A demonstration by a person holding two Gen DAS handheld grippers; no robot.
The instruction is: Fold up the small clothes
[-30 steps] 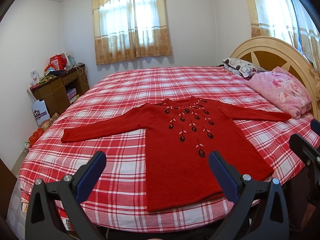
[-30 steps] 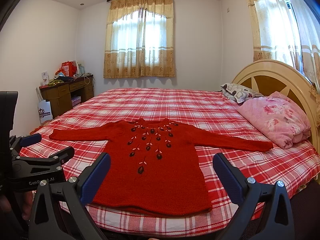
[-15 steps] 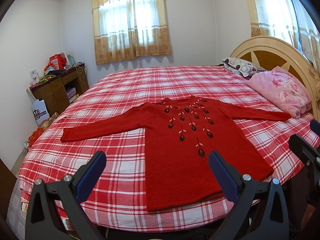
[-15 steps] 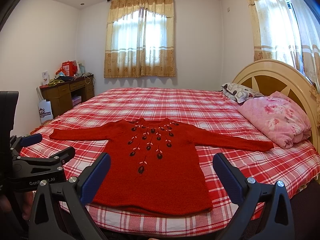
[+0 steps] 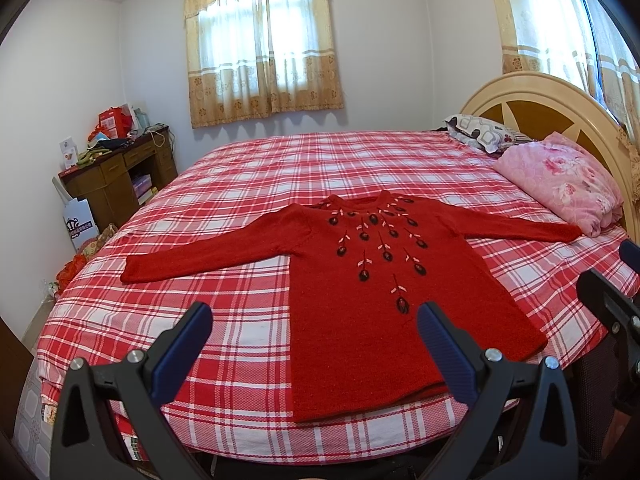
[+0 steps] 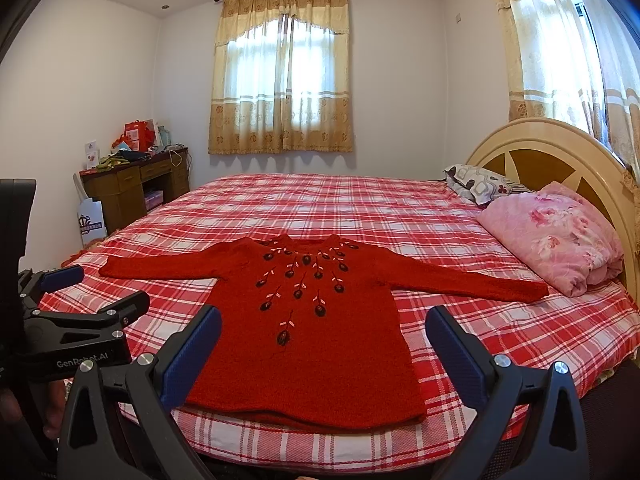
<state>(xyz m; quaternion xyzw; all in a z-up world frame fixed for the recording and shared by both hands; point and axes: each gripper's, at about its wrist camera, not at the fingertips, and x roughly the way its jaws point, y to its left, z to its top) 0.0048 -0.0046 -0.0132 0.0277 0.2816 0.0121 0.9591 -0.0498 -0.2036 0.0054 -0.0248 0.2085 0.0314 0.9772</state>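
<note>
A small red knitted sweater (image 5: 360, 280) (image 6: 312, 320) with dark embroidered flowers lies flat, face up, on the red-and-white checked bed (image 5: 240, 320) (image 6: 320, 208). Both sleeves are spread out to the sides and its hem sits near the bed's front edge. My left gripper (image 5: 314, 320) hovers open in front of the hem, holding nothing. My right gripper (image 6: 322, 324) is also open and empty, just short of the hem. In the right wrist view the left gripper (image 6: 80, 300) shows at the left edge; in the left wrist view part of the right gripper (image 5: 612, 300) shows at the right edge.
A pink floral quilt (image 5: 560, 180) (image 6: 556, 232) and a patterned pillow (image 5: 480, 136) (image 6: 476, 184) lie by the wooden headboard (image 5: 540, 112) on the right. A cluttered brown desk (image 5: 116, 176) (image 6: 136, 184) and a paper bag (image 5: 80, 224) stand left of the bed.
</note>
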